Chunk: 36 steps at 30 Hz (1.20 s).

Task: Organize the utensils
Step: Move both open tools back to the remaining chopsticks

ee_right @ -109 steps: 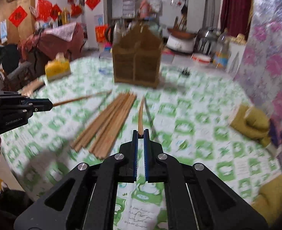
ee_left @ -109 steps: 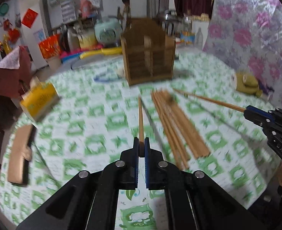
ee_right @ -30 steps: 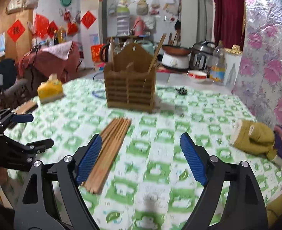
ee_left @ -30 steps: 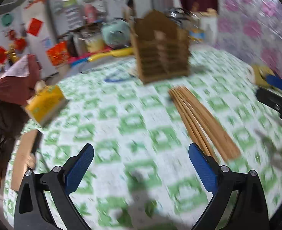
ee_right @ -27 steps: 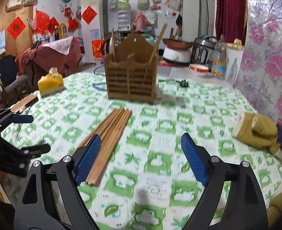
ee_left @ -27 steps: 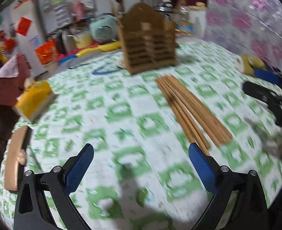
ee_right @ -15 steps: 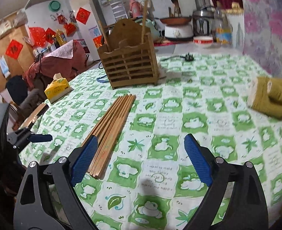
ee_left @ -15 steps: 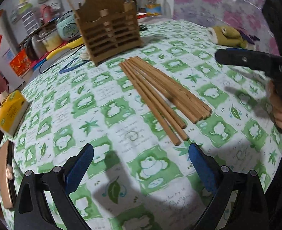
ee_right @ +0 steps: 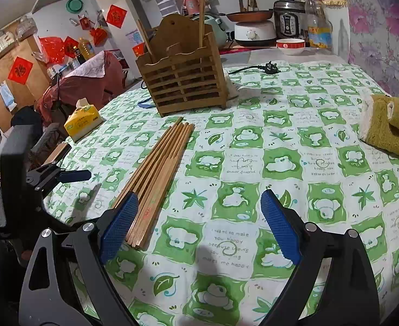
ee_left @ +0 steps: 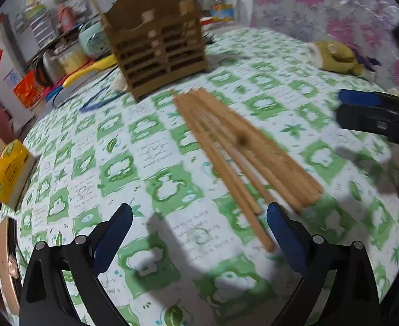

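A bundle of several wooden chopsticks [ee_left: 237, 146] lies on the green-patterned tablecloth; it also shows in the right wrist view [ee_right: 158, 174]. A slatted wooden utensil holder [ee_left: 156, 51] stands behind it, also seen in the right wrist view [ee_right: 183, 78], with two chopsticks [ee_right: 201, 13] upright in it. My left gripper [ee_left: 199, 225] is open and empty, low over the near ends of the bundle. My right gripper [ee_right: 199, 217] is open and empty, just right of the bundle's near ends. Each gripper shows in the other's view, the right one [ee_left: 373, 111] and the left one [ee_right: 63, 175].
A yellow tissue pack [ee_left: 9, 171] sits at the table's left edge. A mustard plush mitt [ee_right: 392, 125] lies at the right. A black plug and cord [ee_right: 267, 68] and a blue loop [ee_left: 99, 100] lie near the holder. Kitchen appliances crowd the counter behind.
Both grippers, earlier shut on one chopstick each, are now open and empty. Two chopsticks now stand in the holder. Both grippers have come down close to the bundle's near ends.
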Each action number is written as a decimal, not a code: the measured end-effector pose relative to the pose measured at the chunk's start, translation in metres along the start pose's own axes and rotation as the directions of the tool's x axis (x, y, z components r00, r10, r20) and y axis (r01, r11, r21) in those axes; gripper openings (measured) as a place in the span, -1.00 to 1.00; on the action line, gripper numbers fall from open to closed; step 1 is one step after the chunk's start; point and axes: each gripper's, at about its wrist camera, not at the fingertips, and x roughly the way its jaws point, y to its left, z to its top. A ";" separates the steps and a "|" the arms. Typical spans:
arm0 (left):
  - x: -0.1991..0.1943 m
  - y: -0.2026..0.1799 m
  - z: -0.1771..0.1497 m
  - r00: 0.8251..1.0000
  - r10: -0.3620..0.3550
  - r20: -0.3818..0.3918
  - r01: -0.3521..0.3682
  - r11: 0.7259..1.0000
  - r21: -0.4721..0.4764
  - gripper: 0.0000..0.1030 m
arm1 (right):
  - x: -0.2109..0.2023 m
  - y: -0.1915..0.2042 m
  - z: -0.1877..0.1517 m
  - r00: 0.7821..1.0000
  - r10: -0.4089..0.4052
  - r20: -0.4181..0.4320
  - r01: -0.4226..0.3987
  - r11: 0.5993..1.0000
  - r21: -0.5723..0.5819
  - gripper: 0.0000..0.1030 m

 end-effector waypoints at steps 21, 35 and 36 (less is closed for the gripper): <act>-0.001 -0.032 0.003 0.999 -0.020 0.031 0.016 0.991 0.134 0.89 | 0.003 -0.005 -0.001 1.000 0.000 -0.013 0.000 1.000 0.026 0.73; 0.011 0.035 0.004 0.998 0.036 -0.057 -0.046 0.982 -0.182 0.90 | 0.004 -0.002 -0.002 1.000 -0.004 -0.031 0.004 1.000 0.006 0.73; 0.006 0.035 0.000 0.998 0.029 -0.052 -0.038 0.983 -0.177 0.90 | 0.006 0.003 -0.003 0.999 -0.004 -0.053 0.002 1.000 -0.025 0.73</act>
